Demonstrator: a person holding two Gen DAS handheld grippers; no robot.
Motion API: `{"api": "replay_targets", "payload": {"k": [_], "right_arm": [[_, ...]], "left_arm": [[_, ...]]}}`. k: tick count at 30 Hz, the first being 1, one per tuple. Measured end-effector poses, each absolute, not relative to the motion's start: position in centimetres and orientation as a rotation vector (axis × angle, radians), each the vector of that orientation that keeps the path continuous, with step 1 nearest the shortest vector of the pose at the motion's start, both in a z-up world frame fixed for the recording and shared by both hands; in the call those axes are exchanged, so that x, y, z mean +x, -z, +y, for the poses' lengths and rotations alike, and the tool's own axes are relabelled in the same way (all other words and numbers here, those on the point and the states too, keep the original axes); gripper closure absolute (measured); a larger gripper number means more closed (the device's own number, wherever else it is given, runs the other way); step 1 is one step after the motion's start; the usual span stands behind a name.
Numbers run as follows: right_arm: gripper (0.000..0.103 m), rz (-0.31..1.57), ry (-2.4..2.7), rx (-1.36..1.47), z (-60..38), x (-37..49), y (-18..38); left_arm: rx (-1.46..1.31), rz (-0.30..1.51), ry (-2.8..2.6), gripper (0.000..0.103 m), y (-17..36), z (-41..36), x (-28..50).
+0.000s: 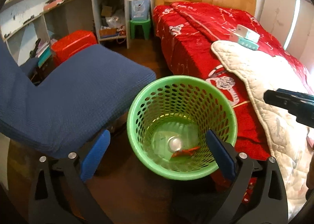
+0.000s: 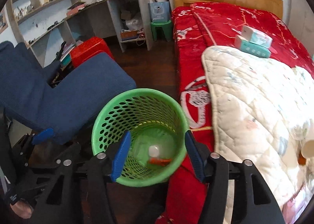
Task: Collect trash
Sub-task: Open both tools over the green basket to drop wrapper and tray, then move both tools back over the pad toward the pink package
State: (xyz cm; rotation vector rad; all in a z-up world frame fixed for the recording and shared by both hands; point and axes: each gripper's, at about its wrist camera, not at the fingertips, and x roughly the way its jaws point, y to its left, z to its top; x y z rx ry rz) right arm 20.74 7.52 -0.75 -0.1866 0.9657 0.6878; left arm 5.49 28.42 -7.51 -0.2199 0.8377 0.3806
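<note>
A green mesh waste basket (image 1: 176, 78) stands on the dark floor between a blue chair and the bed. At its bottom lie a clear plastic bottle with a white cap (image 1: 174, 143) and an orange-red wrapper (image 1: 185, 151). My left gripper (image 1: 157, 156) hangs wide open above the basket's mouth, holding nothing. In the right wrist view the same basket (image 2: 141, 91), bottle (image 2: 154, 150) and wrapper (image 2: 160, 161) show below my right gripper (image 2: 157, 156), which is open and empty over the basket. The right gripper's tip (image 1: 290, 104) shows at the right; a left pad (image 2: 42, 132) at the left.
The blue padded chair (image 1: 78, 90) touches the basket's left side. The bed with a red blanket (image 1: 196, 34) and a white quilt (image 1: 265, 90) is to the right, with tissue packs (image 1: 247, 37) on it. A white rounded thing (image 2: 310, 149) lies on the quilt.
</note>
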Motion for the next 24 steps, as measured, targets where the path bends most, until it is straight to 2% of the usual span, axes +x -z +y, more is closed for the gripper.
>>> {"api": "replay_targets", "payload": {"k": [5, 16, 24], "right_arm": [[0.033, 0.936, -0.620, -0.162, 2.3, 19.7, -0.2], [0.019, 0.914, -0.402, -0.097, -11.9, 17.8, -1.0], [0.014, 0.899, -0.202, -0.093, -22.2, 18.5, -1.4]], "left_arm": [[-0.190, 0.823, -0.352, 0.005, 6.8, 26.1, 6.1], [-0.105, 0.805, -0.212, 0.005, 5.4, 18.1, 8.5], [-0.086, 0.867, -0.032, 0.005, 4.9, 11.8, 11.1]]}}
